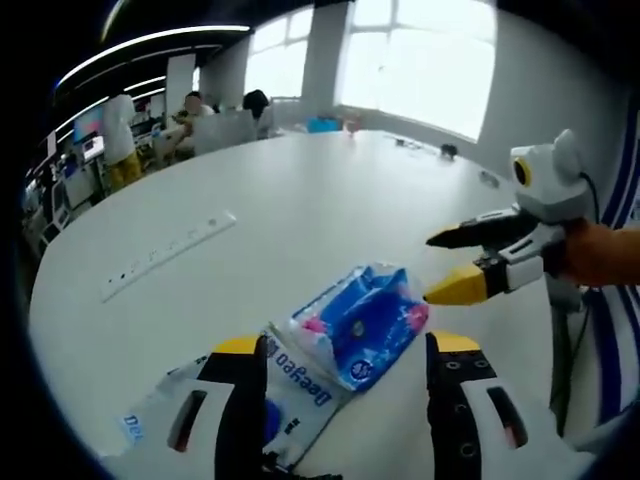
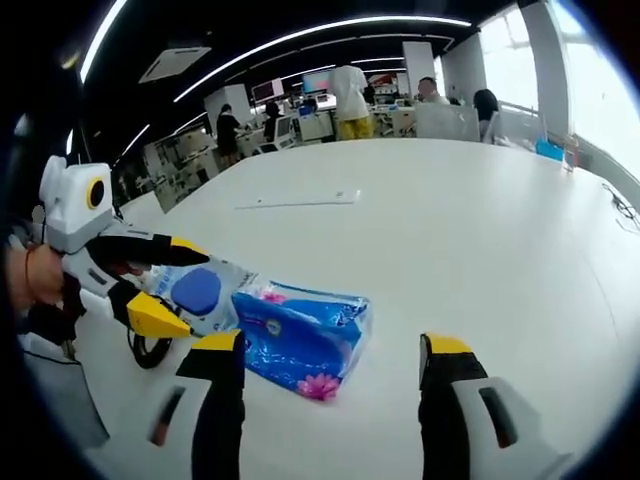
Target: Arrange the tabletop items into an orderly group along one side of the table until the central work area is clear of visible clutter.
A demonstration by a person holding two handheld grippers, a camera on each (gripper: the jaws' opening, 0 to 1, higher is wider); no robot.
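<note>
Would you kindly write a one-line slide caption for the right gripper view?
Right gripper open above a blue tissue pack on the white table, the left gripper closed around its other end.

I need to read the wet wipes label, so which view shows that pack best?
The left gripper view: the wet wipes pack lies close, with blue lettering facing the camera, though the left jaw covers part. In the right gripper view the pack sits farther off, between the left gripper's jaws.
</note>
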